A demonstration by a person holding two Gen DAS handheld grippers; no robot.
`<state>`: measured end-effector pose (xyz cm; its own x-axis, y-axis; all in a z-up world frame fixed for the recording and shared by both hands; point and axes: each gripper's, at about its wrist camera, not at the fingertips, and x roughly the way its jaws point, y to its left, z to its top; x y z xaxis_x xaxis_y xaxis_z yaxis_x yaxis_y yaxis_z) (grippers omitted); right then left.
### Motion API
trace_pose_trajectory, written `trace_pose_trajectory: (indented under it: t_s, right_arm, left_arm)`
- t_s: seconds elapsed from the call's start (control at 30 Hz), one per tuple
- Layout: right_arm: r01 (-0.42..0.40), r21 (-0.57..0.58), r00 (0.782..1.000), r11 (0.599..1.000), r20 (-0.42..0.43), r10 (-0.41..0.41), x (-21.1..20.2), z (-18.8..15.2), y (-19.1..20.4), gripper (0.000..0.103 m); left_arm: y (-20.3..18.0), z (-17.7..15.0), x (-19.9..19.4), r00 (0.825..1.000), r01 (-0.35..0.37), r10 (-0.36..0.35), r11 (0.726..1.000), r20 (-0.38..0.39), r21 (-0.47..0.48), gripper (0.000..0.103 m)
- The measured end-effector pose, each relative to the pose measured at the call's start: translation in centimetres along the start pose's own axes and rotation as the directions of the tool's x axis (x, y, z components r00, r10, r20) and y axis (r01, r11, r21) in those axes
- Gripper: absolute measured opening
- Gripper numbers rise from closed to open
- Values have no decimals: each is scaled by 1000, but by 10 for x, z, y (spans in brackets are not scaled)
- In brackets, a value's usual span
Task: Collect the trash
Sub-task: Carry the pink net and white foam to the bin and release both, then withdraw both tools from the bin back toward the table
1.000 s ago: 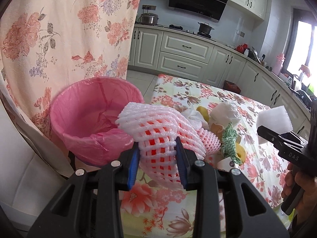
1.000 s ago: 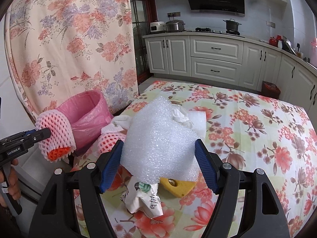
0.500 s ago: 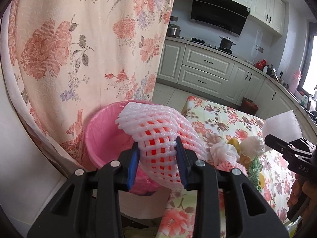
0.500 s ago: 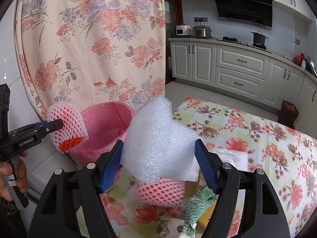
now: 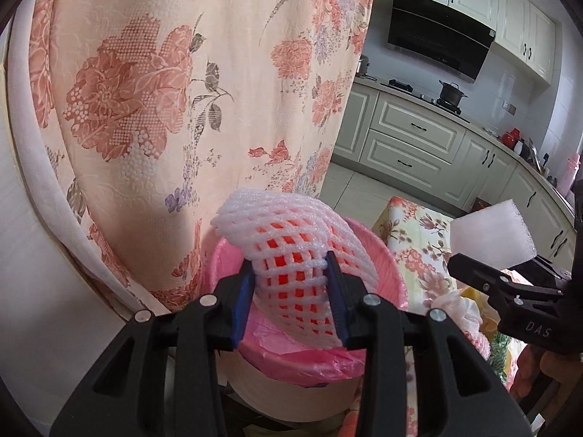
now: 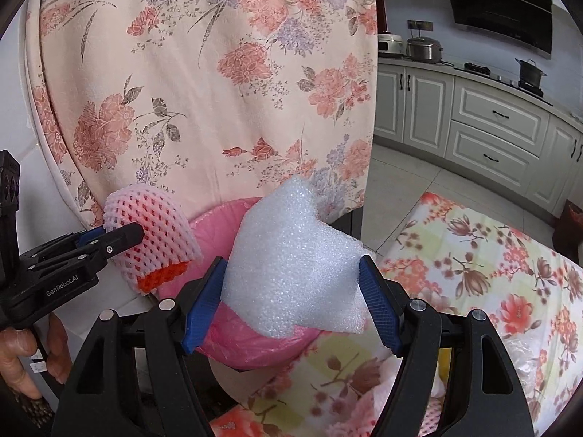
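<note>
Left tool (image 5: 289,291): jaws opening, pink foam fruit net (image 5: 291,247) between the blue pads and touching both, so the grip is loosening, not yet a clear release. A second ago the net was clamped over the surface (image 6: 492,255), beside the trash pile; now it hangs over the mouth of the pink-lined bin (image 5: 386,273), floral curtain (image 5: 164,91) right behind. Read: transfer done, drop in progress.

Right tool (image 6: 291,300): pads pressed on both sides of the white foam sheet (image 6: 291,255), gripping it, width unchanged over the last second. It has swung from above the surface toward the bin too; in the right wrist view the sheet now overlaps the bin rim (image 6: 226,211), with the left tool (image 6: 109,238) and its net to the left of it.

Rest of the trash (image 5: 462,309) sits on the surface near the bin-side edge: a white wad, something yellow, another pink net. Partly hidden, can't itemise further.

Risk, as I judge it: the net is springy and light and may cling to a pad rather than fall. The foam sheet looks next in line for the bin.
</note>
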<state>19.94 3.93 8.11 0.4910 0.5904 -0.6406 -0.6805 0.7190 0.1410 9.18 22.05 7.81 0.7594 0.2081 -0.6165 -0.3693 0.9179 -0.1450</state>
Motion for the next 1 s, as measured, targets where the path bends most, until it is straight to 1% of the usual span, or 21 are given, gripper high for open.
trace_pose_trajectory:
  t_s: [0.2, 0.47, 0.57, 0.63, 0.7, 0.77, 0.93, 1.0]
  right_arm:
    - [-19, -13, 999, 1000, -41, 19, 30, 11, 10, 70]
    - [-25, -32, 997, 999, -72, 23, 53, 14, 16, 71]
    - [-10, -41, 997, 999, -72, 7, 56, 15, 15, 79]
    - [-5, -44, 997, 999, -76, 2, 58, 15, 13, 80]
    - [4, -42, 997, 999, -78, -7, 59, 15, 10, 80]
    - [12, -35, 997, 999, -74, -14, 58, 15, 7, 80]
    - [27, -12, 998, 1000, -60, -27, 48, 12, -4, 80]
    - [37, -9, 998, 999, -48, -37, 40, 9, -8, 80]
  left_arm:
    - [13, 4, 6, 1000, -16, 16, 1000, -3, -16, 40]
    - [20, 7, 18, 1000, -18, 17, 999, -17, -27, 41]
    - [21, 8, 21, 1000, -13, 13, 999, -20, -36, 52]
    - [22, 10, 22, 1000, -12, 11, 999, -19, -37, 52]
    - [22, 10, 23, 1000, -12, 11, 999, -19, -37, 56]
    - [22, 10, 23, 1000, -10, 9, 999, -18, -35, 57]
    - [21, 5, 18, 1000, -1, 0, 999, -18, -41, 59]
    - [20, 2, 15, 1000, 2, -3, 999, -15, -43, 61]
